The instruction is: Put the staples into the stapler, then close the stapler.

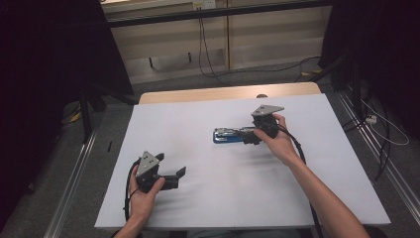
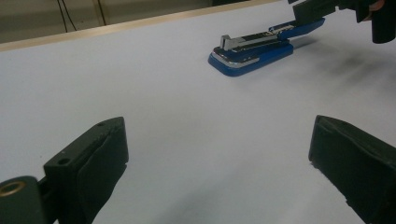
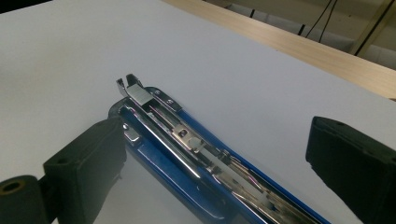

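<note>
A blue stapler (image 1: 230,135) lies flat near the middle of the white table (image 1: 208,208), its shiny metal magazine showing on top. My right gripper (image 1: 250,136) is at the stapler's right end, held in a hand coming from the lower right. In the right gripper view its jaws stand wide apart, and the stapler (image 3: 187,144) runs between them without being pressed by either pad. My left gripper (image 1: 179,176) rests low near the table's front left, open over bare tabletop, pointing right. In the left gripper view the stapler (image 2: 252,49) lies farther off, with the right gripper (image 2: 322,7) at its far end.
A wooden strip (image 1: 228,92) borders the table's far edge. Cables (image 1: 208,54) trail over the floor beyond it, and more cables (image 1: 381,134) lie beside the right edge. Dark drapes and stands flank both sides.
</note>
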